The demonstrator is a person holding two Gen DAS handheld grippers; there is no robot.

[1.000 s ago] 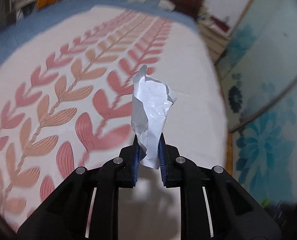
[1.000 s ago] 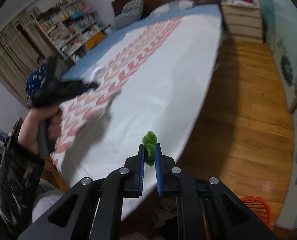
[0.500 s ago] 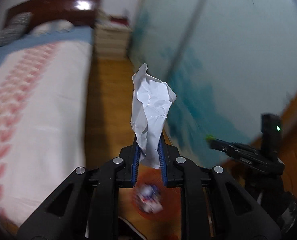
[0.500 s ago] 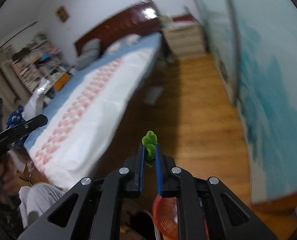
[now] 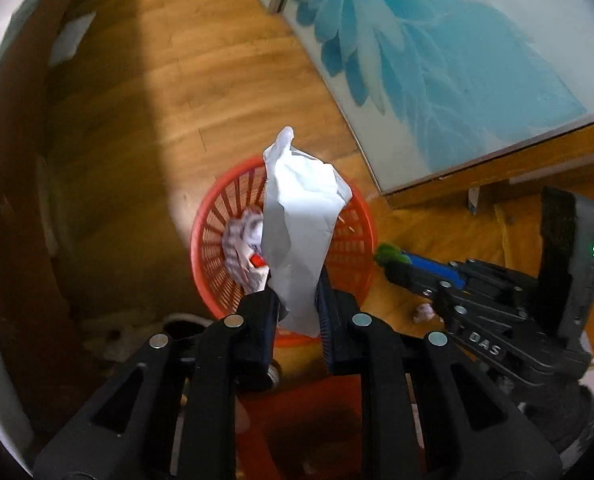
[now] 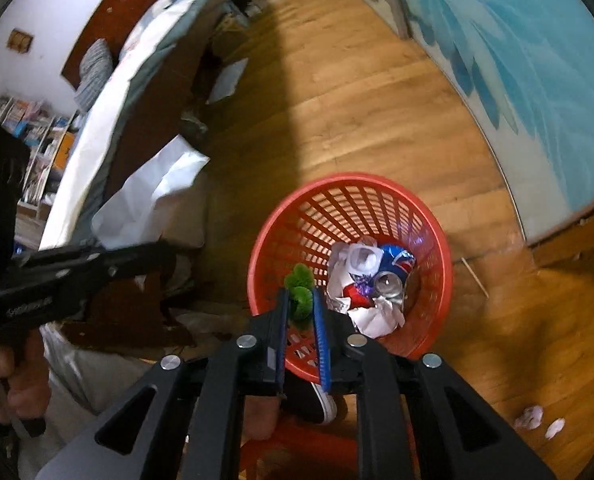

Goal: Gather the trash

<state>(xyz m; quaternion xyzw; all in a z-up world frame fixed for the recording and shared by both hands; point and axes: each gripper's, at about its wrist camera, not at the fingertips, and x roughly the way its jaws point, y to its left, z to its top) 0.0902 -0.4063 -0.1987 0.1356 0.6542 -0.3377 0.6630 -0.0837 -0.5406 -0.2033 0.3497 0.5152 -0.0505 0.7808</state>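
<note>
Some trash already lies in the red basket (image 6: 437,248), while crumpled paper (image 5: 301,216) is held by the left gripper (image 5: 297,304) and a green scrap (image 6: 299,294) sits between the right gripper (image 6: 300,320)'s just-widening fingers.

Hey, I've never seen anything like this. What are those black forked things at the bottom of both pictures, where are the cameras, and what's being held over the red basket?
The black forks are hand-held grippers. A person holds one in each hand, and a wide-angle camera on each looks along its two fingers. One picture is taken from the left gripper, the other from the right gripper. Both point down at a red basket on a wooden floor. The basket already has crumpled trash and a can in it. The left gripper is clamped on a crumpled white paper. The right gripper's jaws have just been opening, with a fluffy green bit between them, above the basket. Two small scraps lie on the floor nearby.
</note>
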